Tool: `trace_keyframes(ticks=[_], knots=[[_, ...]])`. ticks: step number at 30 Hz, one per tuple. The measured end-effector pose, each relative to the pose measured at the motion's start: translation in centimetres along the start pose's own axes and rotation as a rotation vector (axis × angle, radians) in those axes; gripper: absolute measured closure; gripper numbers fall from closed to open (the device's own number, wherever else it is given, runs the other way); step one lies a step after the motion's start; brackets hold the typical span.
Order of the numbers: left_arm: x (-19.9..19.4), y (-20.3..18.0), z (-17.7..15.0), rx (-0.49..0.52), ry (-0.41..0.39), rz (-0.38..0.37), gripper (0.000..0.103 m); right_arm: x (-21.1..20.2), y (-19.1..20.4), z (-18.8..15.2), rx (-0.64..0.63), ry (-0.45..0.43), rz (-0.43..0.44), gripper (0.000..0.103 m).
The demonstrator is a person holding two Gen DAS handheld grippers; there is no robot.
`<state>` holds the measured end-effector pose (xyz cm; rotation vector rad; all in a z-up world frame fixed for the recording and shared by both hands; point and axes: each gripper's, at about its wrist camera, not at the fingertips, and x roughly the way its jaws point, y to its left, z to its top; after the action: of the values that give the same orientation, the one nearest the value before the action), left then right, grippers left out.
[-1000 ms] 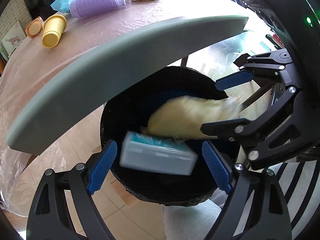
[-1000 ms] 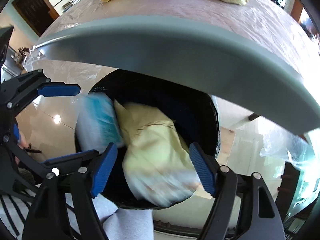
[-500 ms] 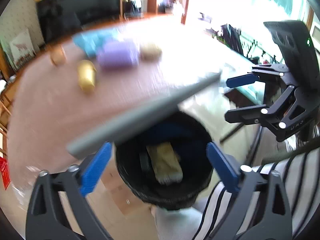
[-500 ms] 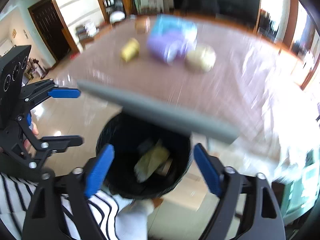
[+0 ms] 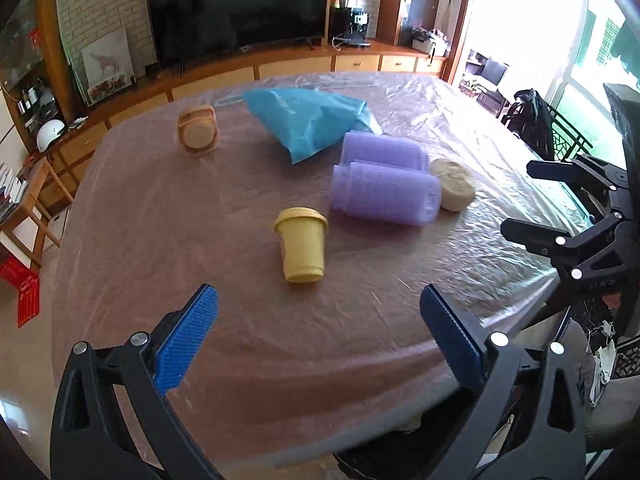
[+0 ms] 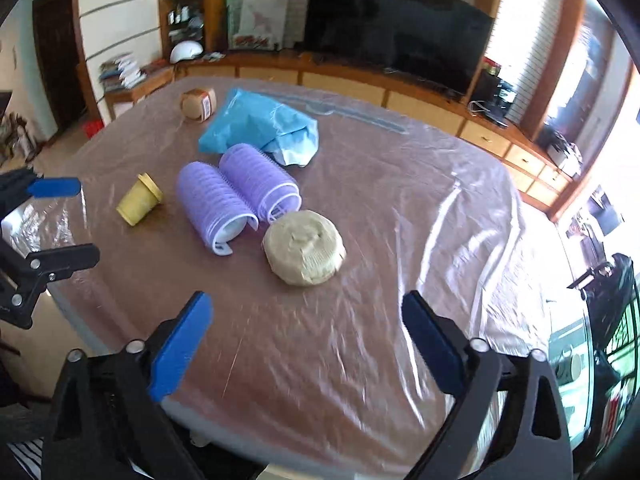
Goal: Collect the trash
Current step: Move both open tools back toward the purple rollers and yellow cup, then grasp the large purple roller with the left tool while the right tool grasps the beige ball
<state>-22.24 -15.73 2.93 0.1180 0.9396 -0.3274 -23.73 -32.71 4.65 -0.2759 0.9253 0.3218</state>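
Observation:
Trash lies on the film-covered table (image 5: 160, 240): a yellow cup (image 5: 302, 248) on its side, two stacks of purple cups (image 5: 384, 192), a beige round lump (image 5: 454, 190), a blue bag (image 5: 308, 120) and a brown round pack (image 5: 198, 130). My left gripper (image 5: 318, 300) hangs open over the near table edge, just short of the yellow cup, with nothing in it. In the right wrist view my right gripper (image 6: 306, 302) hovers in front of the beige lump (image 6: 304, 252). Its jaws are opening and nothing is between them. The black bin rim (image 5: 352, 466) peeks from under the table.
A TV (image 5: 236, 4) and low wooden cabinets (image 5: 280, 68) stand behind the table. A dark chair (image 5: 532, 120) is at the right side. The right gripper (image 5: 536, 202) shows at the right edge of the left wrist view. Striped clothing (image 6: 20, 454) lies at the lower left.
A white-and-teal box and a yellow bag dropped from the grippers into the black bin. Both grippers then rose from over the bin to above the table edge, jaws wider.

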Motion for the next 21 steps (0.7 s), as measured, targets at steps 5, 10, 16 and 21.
trace_keyframes(ticks=[5,10,16,21], knots=[[1.1,0.0,1.4,0.025,0.009,-0.025,0.002,0.9,-0.1,1.2,-0.009,0.013,0.011,0.012],[1.9,-2.0,2.5,0.139,-0.003,-0.056,0.002,1.7,-1.0,2.0,0.000,0.031,0.052,0.015],[3.3,-3.6,4.4,0.234,-0.006,-0.099,0.002,3.8,-1.0,2.3,-0.009,0.083,0.092,0.024],[4.4,-4.1,5.4,0.271,0.014,-0.101,0.002,4.7,-1.4,2.3,-0.002,0.103,0.132,0.035]])
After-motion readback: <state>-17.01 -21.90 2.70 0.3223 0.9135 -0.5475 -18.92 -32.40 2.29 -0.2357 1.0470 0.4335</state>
